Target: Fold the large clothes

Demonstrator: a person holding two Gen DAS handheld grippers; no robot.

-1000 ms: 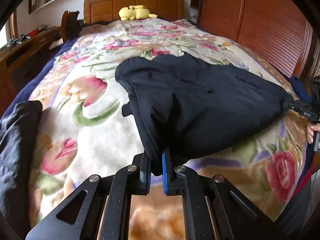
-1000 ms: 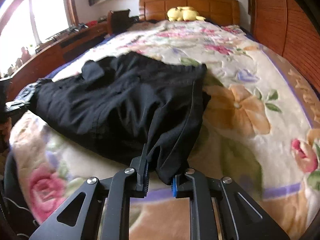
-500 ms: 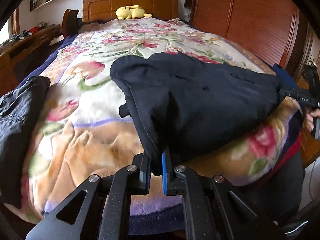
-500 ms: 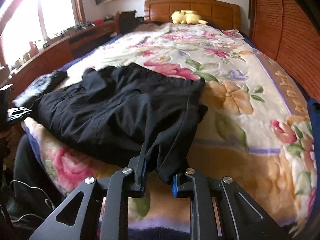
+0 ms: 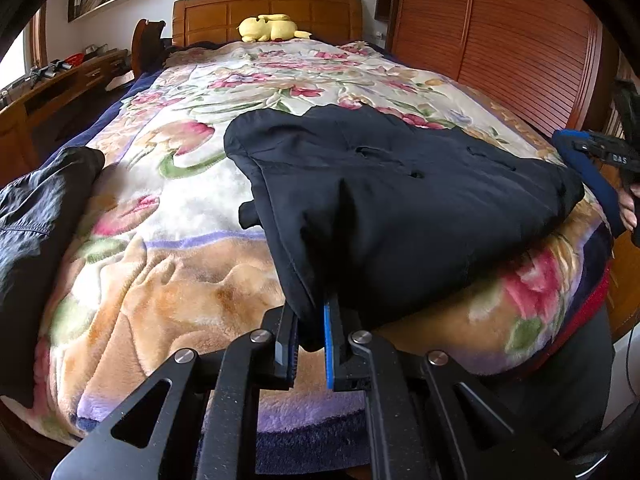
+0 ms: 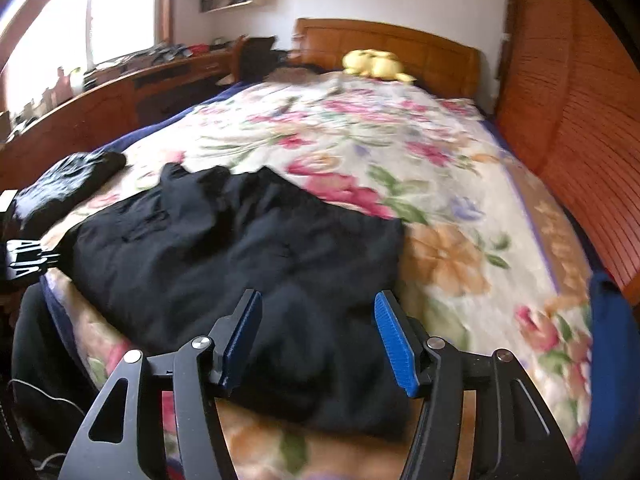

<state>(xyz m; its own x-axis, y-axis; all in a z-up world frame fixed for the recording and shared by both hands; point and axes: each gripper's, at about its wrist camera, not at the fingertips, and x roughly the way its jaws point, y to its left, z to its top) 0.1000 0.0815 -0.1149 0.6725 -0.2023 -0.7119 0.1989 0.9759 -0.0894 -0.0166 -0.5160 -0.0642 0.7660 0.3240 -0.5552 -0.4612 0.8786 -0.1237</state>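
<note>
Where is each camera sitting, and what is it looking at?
Left wrist: on the left gripper, facing up the floral-blanketed bed; its fingers pinch the black garment; a hand shows.
Right wrist: on the right gripper, facing likewise, fingers open over the garment.
Both share the yellow plush toy at the wooden headboard.

Wooden headboard point(image 5: 267, 12), floral blanket point(image 5: 192, 168); slatted wardrobe point(image 5: 520, 40), bright window point(image 6: 60, 40), white walls
</note>
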